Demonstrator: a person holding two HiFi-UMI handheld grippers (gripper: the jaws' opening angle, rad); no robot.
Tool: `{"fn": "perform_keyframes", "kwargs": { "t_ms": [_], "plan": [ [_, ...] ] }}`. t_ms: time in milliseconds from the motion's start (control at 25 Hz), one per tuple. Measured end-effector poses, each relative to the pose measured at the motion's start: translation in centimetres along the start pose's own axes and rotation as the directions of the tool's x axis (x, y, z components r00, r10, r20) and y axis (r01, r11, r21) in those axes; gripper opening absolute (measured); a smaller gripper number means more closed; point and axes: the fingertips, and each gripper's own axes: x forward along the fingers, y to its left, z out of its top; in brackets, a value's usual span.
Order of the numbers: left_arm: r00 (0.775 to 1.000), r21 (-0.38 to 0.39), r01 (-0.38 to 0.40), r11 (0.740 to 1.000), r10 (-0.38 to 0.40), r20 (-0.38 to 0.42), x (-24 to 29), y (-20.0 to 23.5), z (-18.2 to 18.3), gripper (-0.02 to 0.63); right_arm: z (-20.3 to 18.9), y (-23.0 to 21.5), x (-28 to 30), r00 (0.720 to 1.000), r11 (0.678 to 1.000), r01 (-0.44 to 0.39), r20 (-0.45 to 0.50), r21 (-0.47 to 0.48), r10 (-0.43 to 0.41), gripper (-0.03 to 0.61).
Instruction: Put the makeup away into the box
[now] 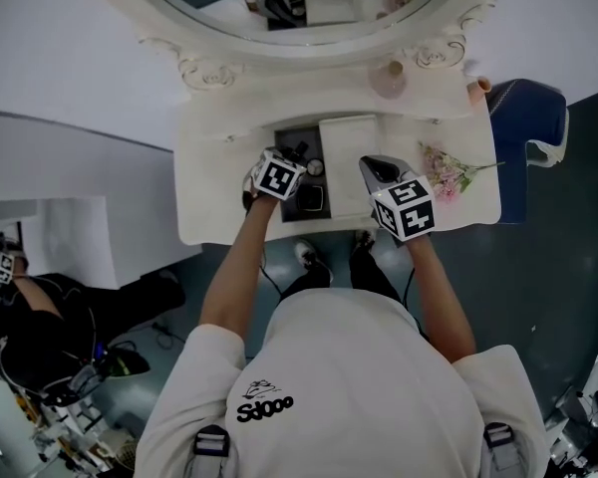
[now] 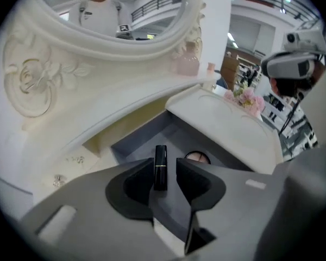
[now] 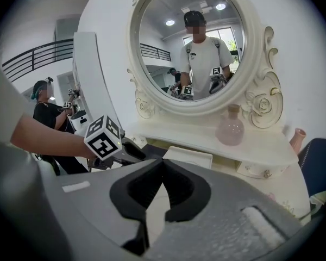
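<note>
A black lipstick (image 2: 160, 166) with a gold band stands between the jaws of my left gripper (image 2: 165, 163). It lies against the left jaw, with a gap to the right one, so the gripper is open. The lipstick is over the grey inside of the box (image 2: 144, 140) set in the dressing table. A round compact (image 2: 197, 156) lies in the box just beyond. The box's white lid (image 2: 228, 125) stands raised to the right. In the head view the left gripper (image 1: 297, 159) is over the box (image 1: 299, 137). My right gripper (image 3: 162, 162) is shut and empty, near the lid (image 1: 349, 162).
A pink bottle (image 3: 231, 129) stands under the oval mirror (image 3: 190, 42). Pink flowers (image 1: 445, 173) lie at the table's right end, with a blue chair (image 1: 530, 135) beyond it. A square black compact (image 1: 311, 199) lies in the box. Another person (image 1: 25, 312) sits at the left.
</note>
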Motion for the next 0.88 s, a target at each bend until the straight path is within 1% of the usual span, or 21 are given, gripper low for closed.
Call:
{"fn": "perform_keyframes", "kwargs": {
  "t_ms": [80, 160, 240, 320, 400, 480, 640, 760, 880],
  "plan": [
    [0.996, -0.101, -0.001, 0.995, 0.01, 0.09, -1.4, 0.9, 1.0, 0.104, 0.8, -0.2, 0.0, 1.0, 1.0, 0.003, 0.007, -0.022, -0.003, 0.002],
    [0.985, -0.161, -0.011, 0.987, 0.039, 0.17, -3.1, 2.2, 1.8, 0.056, 2.1, -0.2, 0.2, 1.0, 0.998, 0.004, 0.02, -0.056, -0.003, 0.002],
    [0.973, -0.185, -0.03, 0.982, 0.072, 0.22, -5.0, 3.5, 2.4, 0.023, 3.7, 0.0, 0.5, 0.999, 0.995, 0.004, 0.038, -0.098, 0.0, 0.002],
    [0.959, -0.191, -0.046, 0.98, 0.097, 0.266, -7.2, 4.5, 3.0, 0.017, 5.5, 0.5, 0.9, 0.998, 0.99, 0.007, 0.055, -0.141, 0.001, 0.002],
    [0.941, -0.193, -0.061, 0.979, 0.121, 0.317, -9.4, 5.5, 3.9, 0.015, 7.3, 1.0, 1.3, 0.998, 0.984, 0.013, 0.068, -0.177, -0.001, 0.002],
    [0.914, -0.183, -0.085, 0.98, 0.149, 0.377, -11.9, 6.5, 4.9, 0.017, 9.1, 1.4, 1.6, 0.996, 0.978, 0.013, 0.085, -0.208, 0.005, 0.002],
    [0.849, -0.137, -0.155, 0.978, 0.203, 0.488, -17.3, 7.5, 6.5, 0.017, 12.9, 3.0, 1.3, 0.99, 0.954, 0.018, 0.141, -0.298, 0.025, 0.002],
    [0.802, -0.122, -0.221, 0.968, 0.251, 0.542, -21.3, 8.6, 7.5, 0.017, 16.4, 4.4, 0.8, 0.979, 0.929, 0.039, 0.198, -0.367, 0.037, 0.002],
    [0.747, -0.137, -0.271, 0.953, 0.298, 0.594, -25.5, 9.7, 8.8, 0.017, 19.8, 5.8, -0.1, 0.965, 0.909, 0.064, 0.258, -0.412, 0.049, 0.002]
  ]
}}
